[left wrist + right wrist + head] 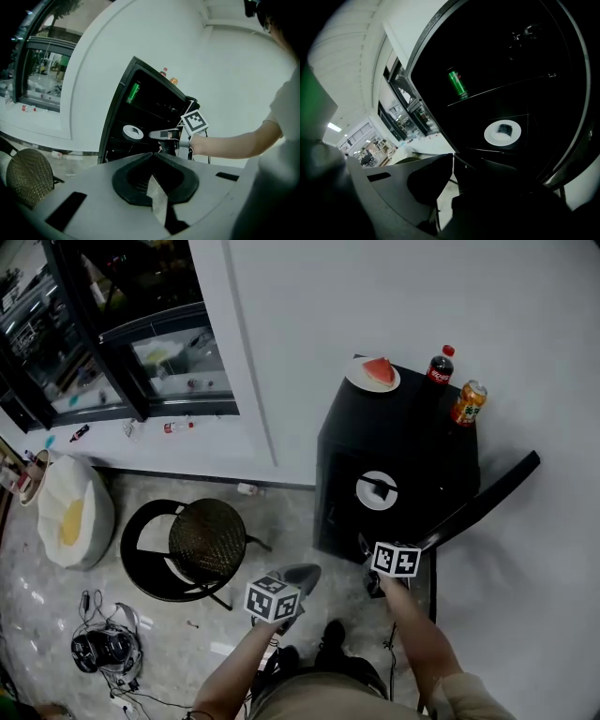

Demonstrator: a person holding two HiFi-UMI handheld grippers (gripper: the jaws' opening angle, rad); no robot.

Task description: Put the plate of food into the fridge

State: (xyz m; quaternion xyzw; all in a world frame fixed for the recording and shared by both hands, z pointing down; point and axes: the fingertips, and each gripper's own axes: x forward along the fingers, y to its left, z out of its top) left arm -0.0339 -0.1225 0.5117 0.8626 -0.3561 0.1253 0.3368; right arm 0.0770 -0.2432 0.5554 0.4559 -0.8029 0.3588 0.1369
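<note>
Plate with a dark piece of food [366, 496] lies on a shelf inside the black mini fridge [412, 432], whose door [487, 495] stands open toward 3 o'clock. That plate lies where the task wants it. A second plate [356, 378], carrying a watermelon slice [380, 369], sits on the fridge top at 12 o'clock from you, near a red-labelled cola bottle [439, 365] and an orange can [468, 402].

Your right claw [452, 157] is clenched on nothing just before the opening, with the shelved plate at about 1 o'clock from its tips. It is the nearer claw to both plates. Your left claw [152, 153] is clenched and empty too, off at the fridge's 7 o'clock.

Both plates are round, so neither has a long axis. A green can [457, 83] stands on the shelf above. The writing on the bottle and both cans is too small to read.
</note>
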